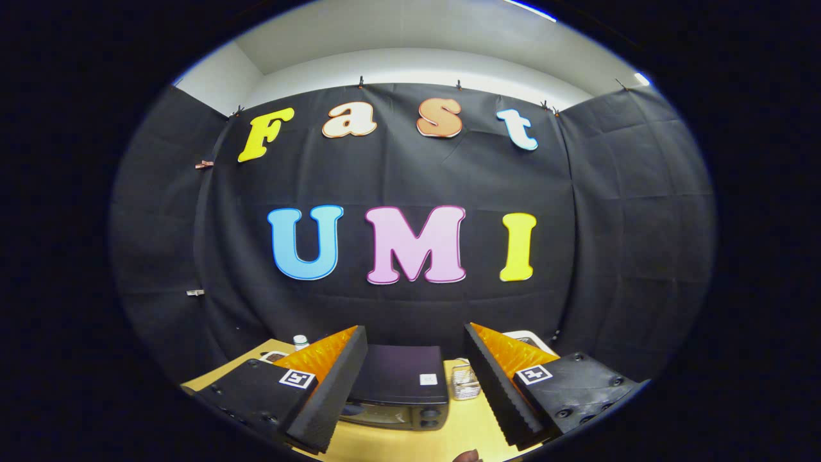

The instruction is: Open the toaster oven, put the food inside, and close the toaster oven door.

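Item: black boxy metal toaster oven [397,388], low centre of frame, on the pale yellow tabletop [468,427], seen between your fingers. Gripper [415,385]: spread wide, holding nothing. Handling: likely rigid, heavy; take the door by its top edge, handle not discernible.

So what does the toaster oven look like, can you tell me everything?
The toaster oven is a dark, boxy thing with a flat top that has a small pale sticker on it. Its front shows a strip of glass door and dark knobs at one end. It stands upright on the yellow table, beyond and between the open gripper's fingers, untouched. The door looks closed.
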`<control>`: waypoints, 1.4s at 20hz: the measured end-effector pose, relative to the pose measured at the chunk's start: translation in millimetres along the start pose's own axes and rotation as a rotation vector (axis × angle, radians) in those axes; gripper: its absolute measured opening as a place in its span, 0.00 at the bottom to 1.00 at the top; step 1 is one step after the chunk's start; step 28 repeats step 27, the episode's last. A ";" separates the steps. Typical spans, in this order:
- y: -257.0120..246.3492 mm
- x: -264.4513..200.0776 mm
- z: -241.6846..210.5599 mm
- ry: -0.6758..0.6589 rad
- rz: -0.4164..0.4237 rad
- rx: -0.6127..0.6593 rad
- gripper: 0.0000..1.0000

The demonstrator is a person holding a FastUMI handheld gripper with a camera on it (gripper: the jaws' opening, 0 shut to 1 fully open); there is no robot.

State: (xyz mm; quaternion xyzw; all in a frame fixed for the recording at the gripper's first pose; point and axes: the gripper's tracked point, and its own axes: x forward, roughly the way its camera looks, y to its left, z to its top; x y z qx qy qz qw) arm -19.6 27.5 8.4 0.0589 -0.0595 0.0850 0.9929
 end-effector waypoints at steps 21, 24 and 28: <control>-134.5 -32.3 4.2 -0.018 -0.087 -0.027 0.97; -136.2 -34.5 4.6 -0.018 -0.084 -0.024 0.97; -136.4 -36.7 3.8 -0.015 -0.084 -0.016 0.97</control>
